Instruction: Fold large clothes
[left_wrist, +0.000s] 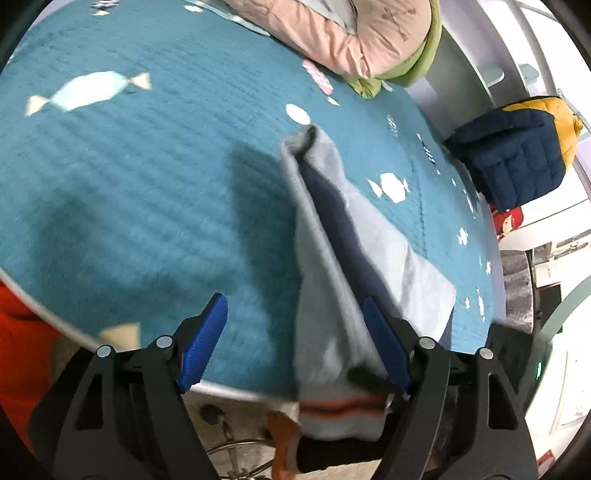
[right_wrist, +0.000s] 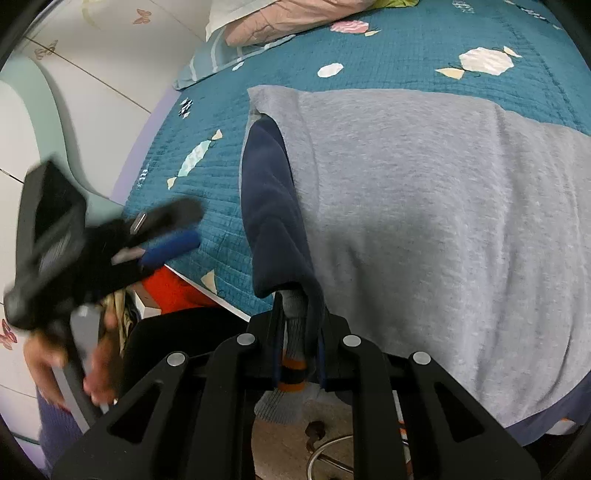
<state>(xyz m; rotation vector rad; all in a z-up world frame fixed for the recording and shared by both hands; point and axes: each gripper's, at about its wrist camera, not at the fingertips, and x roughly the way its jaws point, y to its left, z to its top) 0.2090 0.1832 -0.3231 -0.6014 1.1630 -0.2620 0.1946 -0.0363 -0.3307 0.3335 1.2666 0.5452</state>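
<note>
A grey sweatshirt (right_wrist: 424, 221) with a navy sleeve (right_wrist: 273, 206) lies spread on the teal bed (right_wrist: 207, 206), its hem hanging over the near edge. The right tongs (right_wrist: 297, 354) are clamped on the grey, orange-striped cuff (right_wrist: 293, 365) at that edge. The left tongs (left_wrist: 295, 343) stand wide apart with nothing pressed, the cloth lying between their blue pads (left_wrist: 203, 343).

Both grippers were black frames with silver rivets and ribbed blue pads — left gripper (left_wrist: 295, 339), right gripper (right_wrist: 299, 350). The hand (right_wrist: 66, 365) gripped a grey handle.
</note>
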